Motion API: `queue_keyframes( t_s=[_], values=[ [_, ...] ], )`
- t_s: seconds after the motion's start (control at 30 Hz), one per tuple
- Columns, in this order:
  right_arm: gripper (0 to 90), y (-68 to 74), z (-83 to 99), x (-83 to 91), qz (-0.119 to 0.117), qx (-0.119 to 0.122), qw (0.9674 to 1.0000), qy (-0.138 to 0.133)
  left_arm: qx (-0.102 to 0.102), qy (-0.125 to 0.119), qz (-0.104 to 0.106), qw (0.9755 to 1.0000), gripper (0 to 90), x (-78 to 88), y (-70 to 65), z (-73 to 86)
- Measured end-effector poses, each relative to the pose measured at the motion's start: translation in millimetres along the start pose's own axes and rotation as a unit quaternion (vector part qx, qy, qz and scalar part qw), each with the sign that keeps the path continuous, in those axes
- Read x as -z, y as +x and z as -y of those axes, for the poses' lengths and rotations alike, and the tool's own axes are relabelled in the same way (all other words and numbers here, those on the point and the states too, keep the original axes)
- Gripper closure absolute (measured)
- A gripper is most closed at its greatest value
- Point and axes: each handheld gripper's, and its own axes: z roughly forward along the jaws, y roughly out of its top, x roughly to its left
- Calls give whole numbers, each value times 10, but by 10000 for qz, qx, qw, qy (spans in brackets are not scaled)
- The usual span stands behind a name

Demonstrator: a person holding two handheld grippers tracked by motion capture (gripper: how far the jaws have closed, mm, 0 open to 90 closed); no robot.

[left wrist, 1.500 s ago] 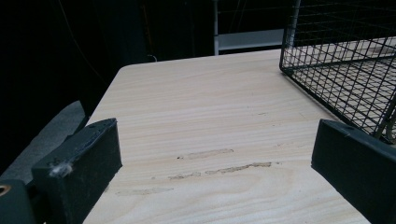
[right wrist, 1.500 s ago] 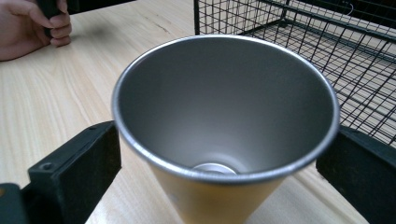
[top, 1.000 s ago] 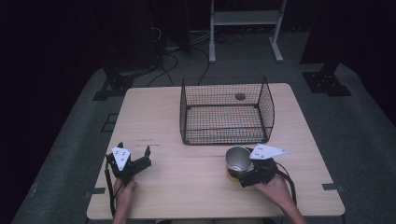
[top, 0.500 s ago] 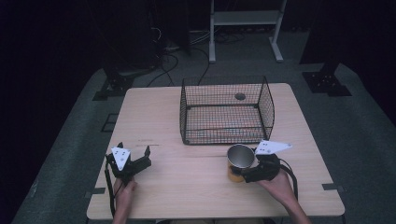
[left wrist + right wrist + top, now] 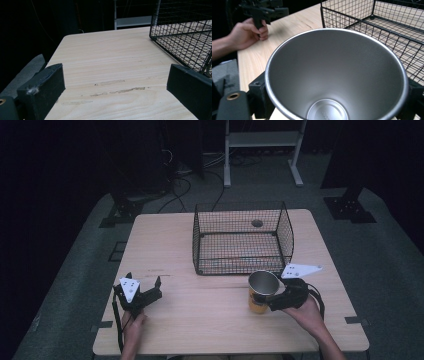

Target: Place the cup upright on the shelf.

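A person's right gripper (image 5: 272, 301) pinches a steel cup (image 5: 262, 291) between its jaws at the near right of the wooden counter (image 5: 165, 240), just in front of the black wire basket (image 5: 240, 237). Over the past second the cup has edged right and slightly nearer the basket's front wall, upright and with its mouth open to the camera; that drift suggests the carry toward the basket is under way, with the lift over the rim not yet made. The left gripper (image 5: 142, 292) has not moved, resting at the near left with its jaws spread wide and nothing between them.

The high view sets out the layout: cup outside the basket, basket holding nothing but a dark round spot at its far side. The right gripper view adds what it cannot, the cup's bare, clean interior (image 5: 337, 82) and the jaws pressed against both flanks. The left gripper view shows scuff marks (image 5: 117, 88) on the counter ahead of its open jaws.
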Motion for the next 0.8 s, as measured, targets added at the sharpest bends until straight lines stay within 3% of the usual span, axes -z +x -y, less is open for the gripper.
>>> queue_keyframes(
  t_s=[0.23,0.8],
  values=[
    [125,-27,-124,66,-131,-36,9999,-58,6,4,-3,10000,8,1,2,0],
    [125,-94,-584,192,-296,126,9995,-55,25,-11,10,10000,8,0,2,1]
  ],
)
